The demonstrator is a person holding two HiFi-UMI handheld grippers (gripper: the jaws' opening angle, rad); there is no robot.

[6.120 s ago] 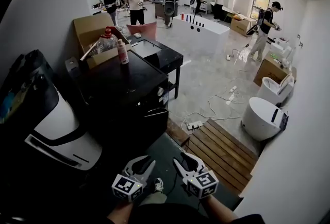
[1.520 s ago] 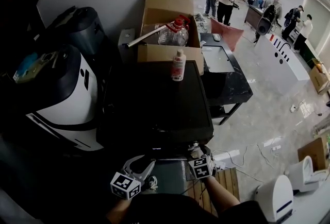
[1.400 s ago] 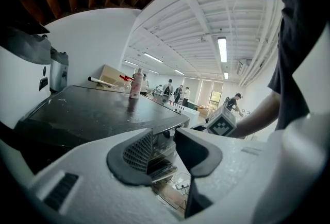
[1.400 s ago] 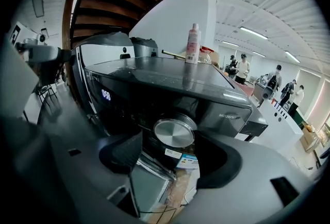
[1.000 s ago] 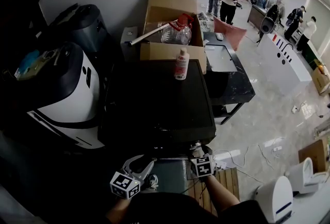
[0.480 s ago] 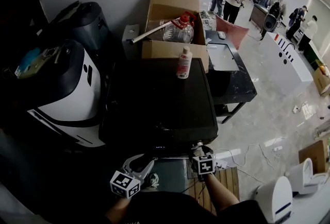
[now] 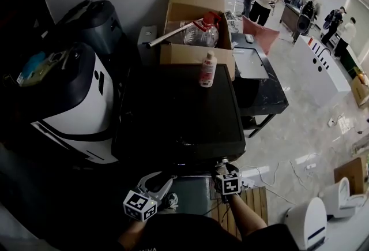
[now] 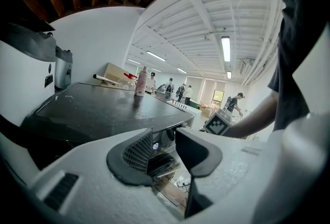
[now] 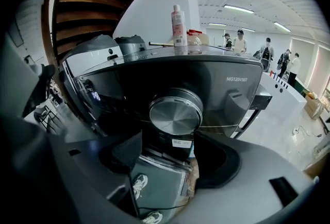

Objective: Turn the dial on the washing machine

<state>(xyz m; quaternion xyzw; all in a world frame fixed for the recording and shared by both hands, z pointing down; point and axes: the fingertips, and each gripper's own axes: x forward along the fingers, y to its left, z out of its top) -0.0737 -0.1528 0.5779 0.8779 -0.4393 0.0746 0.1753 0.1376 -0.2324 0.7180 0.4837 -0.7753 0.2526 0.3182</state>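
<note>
The black washing machine (image 7: pixel 179 111) fills the middle of the head view. Its round silver dial (image 9: pixel 176 110) sits on the dark front panel, in the middle of the right gripper view. My right gripper (image 9: pixel 167 158) is open just below and in front of the dial, one jaw to either side, and the pads do not touch it. In the head view this right gripper (image 7: pixel 222 168) is at the machine's front right corner. My left gripper (image 7: pixel 154 182) hangs open and empty further left, below the front edge. In its own view the left gripper (image 8: pixel 162 148) looks along the machine's top (image 8: pixel 103 107).
A pink-and-white bottle (image 7: pixel 207 69) stands at the back of the machine's top. Behind it is a cardboard box (image 7: pixel 193 13) with a clear jug (image 7: pixel 199 33). A white appliance (image 7: pixel 69 105) stands on the left, a black table (image 7: pixel 259 82) on the right, wooden slats (image 7: pixel 253 209) underfoot.
The right gripper stays at the machine's front right corner, and its marker cube has rolled slightly. The left gripper has not moved. The head camera has shifted a little.
</note>
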